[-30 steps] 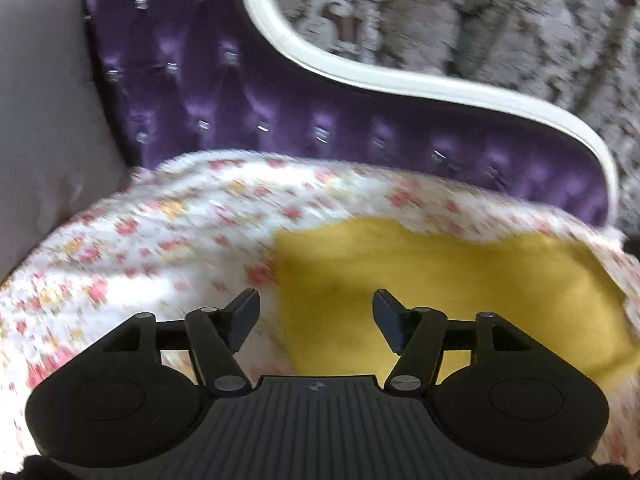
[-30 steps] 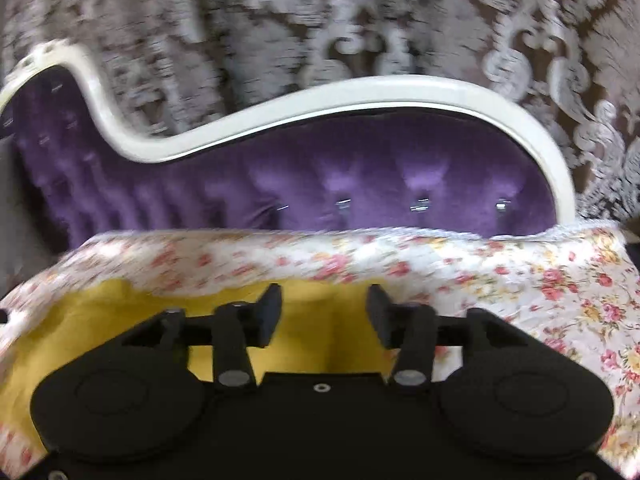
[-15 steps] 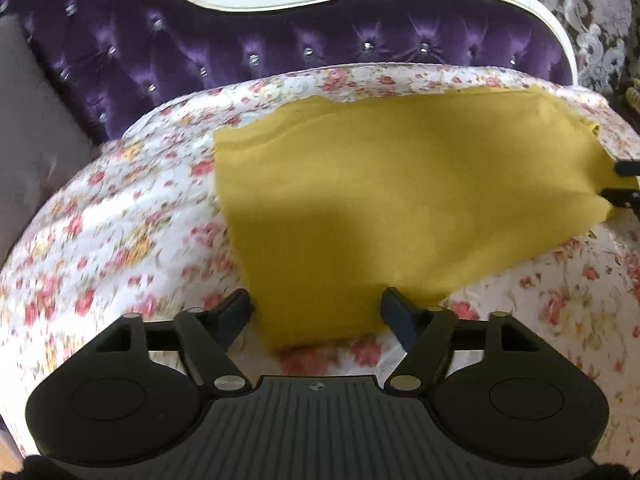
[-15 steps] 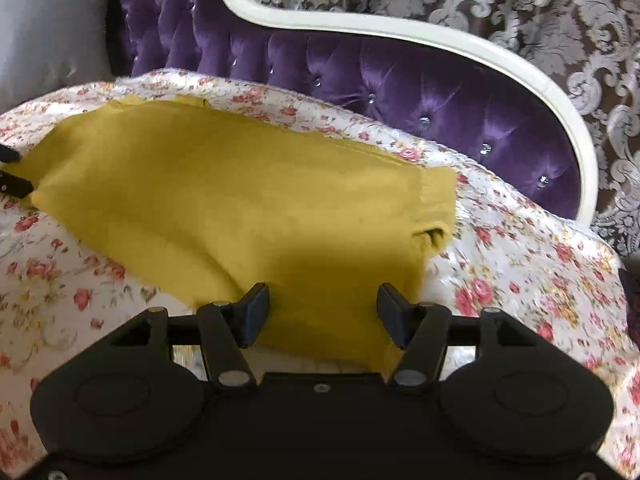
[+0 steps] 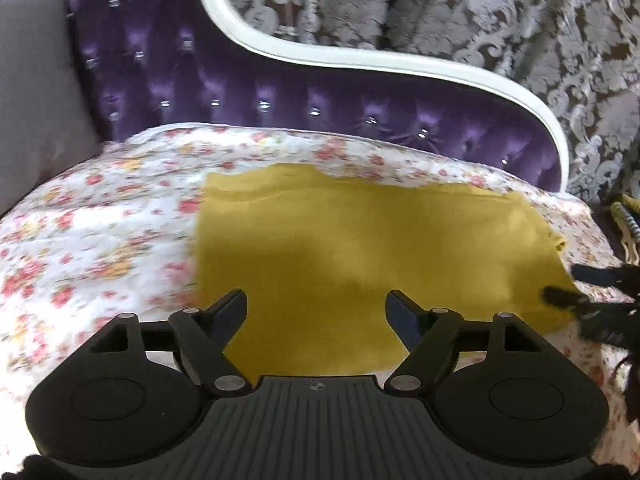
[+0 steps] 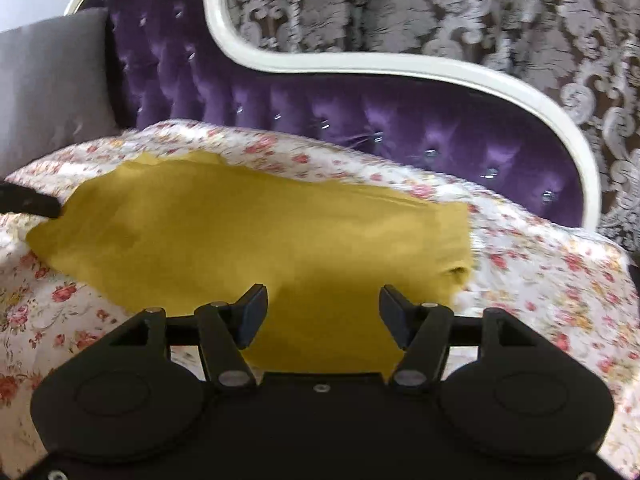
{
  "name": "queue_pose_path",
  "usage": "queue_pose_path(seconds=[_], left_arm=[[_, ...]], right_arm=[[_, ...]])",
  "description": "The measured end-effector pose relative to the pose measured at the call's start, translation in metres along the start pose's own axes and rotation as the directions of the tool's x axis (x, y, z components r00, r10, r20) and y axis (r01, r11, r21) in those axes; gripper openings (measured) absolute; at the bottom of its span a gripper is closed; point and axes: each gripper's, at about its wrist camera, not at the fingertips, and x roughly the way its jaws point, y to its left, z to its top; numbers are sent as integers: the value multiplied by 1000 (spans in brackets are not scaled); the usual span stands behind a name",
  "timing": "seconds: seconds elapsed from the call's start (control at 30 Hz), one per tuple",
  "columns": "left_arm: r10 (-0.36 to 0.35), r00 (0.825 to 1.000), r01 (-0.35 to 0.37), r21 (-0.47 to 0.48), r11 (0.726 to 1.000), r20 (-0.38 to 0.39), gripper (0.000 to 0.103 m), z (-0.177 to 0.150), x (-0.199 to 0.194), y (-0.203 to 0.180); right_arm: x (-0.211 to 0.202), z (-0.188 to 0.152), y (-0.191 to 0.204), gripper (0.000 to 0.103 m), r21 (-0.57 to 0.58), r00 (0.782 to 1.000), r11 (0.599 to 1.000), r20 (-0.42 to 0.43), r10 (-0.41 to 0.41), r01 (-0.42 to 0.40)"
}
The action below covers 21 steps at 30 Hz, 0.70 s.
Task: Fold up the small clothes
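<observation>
A mustard-yellow garment (image 5: 372,256) lies flat on the floral sheet (image 5: 100,240) of a sofa; it also shows in the right wrist view (image 6: 256,236). My left gripper (image 5: 316,312) is open and empty, hovering over the garment's near left part. My right gripper (image 6: 322,308) is open and empty over the garment's near right part. The right gripper's fingers (image 5: 560,298) show at the right edge of the left wrist view, by the garment's right corner. One finger of the left gripper (image 6: 32,202) shows at the garment's left end in the right wrist view.
A purple tufted sofa back (image 5: 280,96) with a white frame (image 5: 360,56) rises behind the sheet. A grey cushion (image 5: 36,92) stands at the left. Patterned curtains (image 5: 480,12) hang behind. A striped cord (image 5: 626,220) lies off the sofa's right end.
Both grippers stay open while the views swing: half a second ago they looked down on the whole garment, now they sit lower and closer over its near edge.
</observation>
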Motion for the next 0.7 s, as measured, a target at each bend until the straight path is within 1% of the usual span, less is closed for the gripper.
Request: queue_pose_path(seconds=[0.07,0.17,0.23,0.3,0.33,0.4,0.47,0.63,0.7], left_arm=[[-2,1000,3,12,1000,-23,75,-2,14,-13],[28,997,-23,57,998,-76,75,-14,32,-25],[49,993,-39,88,995,-111,76,-28,39,-27],[51,996,-43,115,992,-68,78,-39,36,-26],[49,997,-41,117,992,-59,79,-42,34,-25],[37,998,-31,102,994,-53,79,-43,33,-21],[32,998,-27,103,994,-50,80,-43,33,-21],[40,999,-38,94,995,-24,81,-48,32,-25],[33,999,-30,98,995,-31,81,-47,31,-25]], right_arm=[[9,-3,10,66,-13,1000,1000,-25,10,-11],[16,-13,16,67,-13,997,1000,-73,9,-10],[13,-21,14,69,15,998,1000,-66,20,-19],[10,-26,9,72,50,997,998,-71,33,-29],[9,-27,6,73,70,997,997,-69,42,-37],[8,-30,1,73,96,996,994,-64,57,-51],[8,-30,1,73,97,997,994,-59,58,-52],[9,-33,0,75,117,997,991,-45,63,-57],[9,-32,0,75,119,997,991,-46,66,-60]])
